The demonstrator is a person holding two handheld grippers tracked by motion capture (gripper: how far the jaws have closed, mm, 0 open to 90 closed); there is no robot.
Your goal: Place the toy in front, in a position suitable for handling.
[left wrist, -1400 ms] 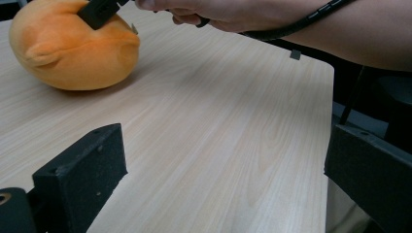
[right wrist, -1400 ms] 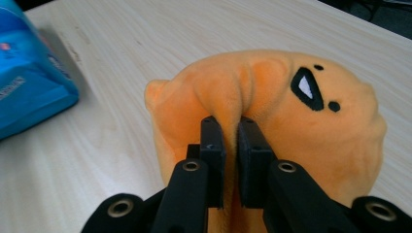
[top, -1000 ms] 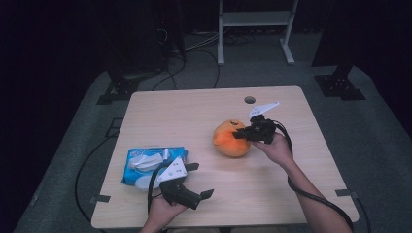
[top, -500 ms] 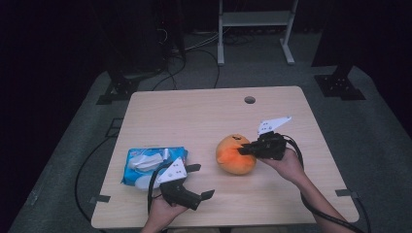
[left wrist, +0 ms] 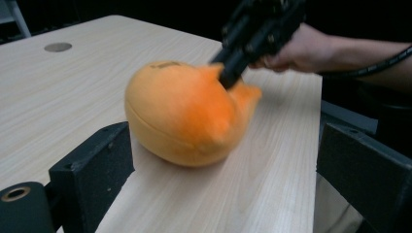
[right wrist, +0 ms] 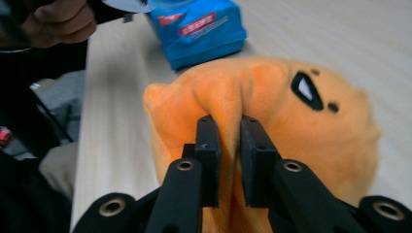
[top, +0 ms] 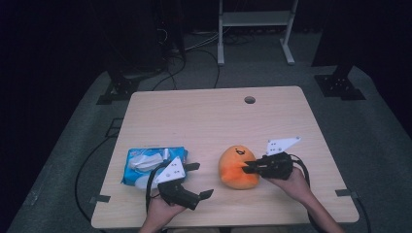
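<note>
An orange plush toy (top: 237, 167) with a small black face lies on the wooden table (top: 204, 116) near its front edge. My right gripper (top: 247, 168) comes at it from the right. In the right gripper view its jaws (right wrist: 228, 126) pinch a fold of the plush (right wrist: 291, 121); they have just been opening a little, with the fold still squeezed between the pads. My left gripper (top: 201, 179) rests at the front left, open, with nothing between its fingers. In the left gripper view the plush (left wrist: 184, 111) lies just ahead of the wide jaws.
A blue wipes packet (top: 145, 162) lies at the front left, beside the left hand, and its blue end (right wrist: 199, 29) is behind the plush in the right gripper view. A round hole (top: 249, 100) sits near the table's far edge. Cables trail from both grippers.
The right gripper has carried the plush from the table's middle toward the front edge and lowered it. The left hand has stayed where it was.
</note>
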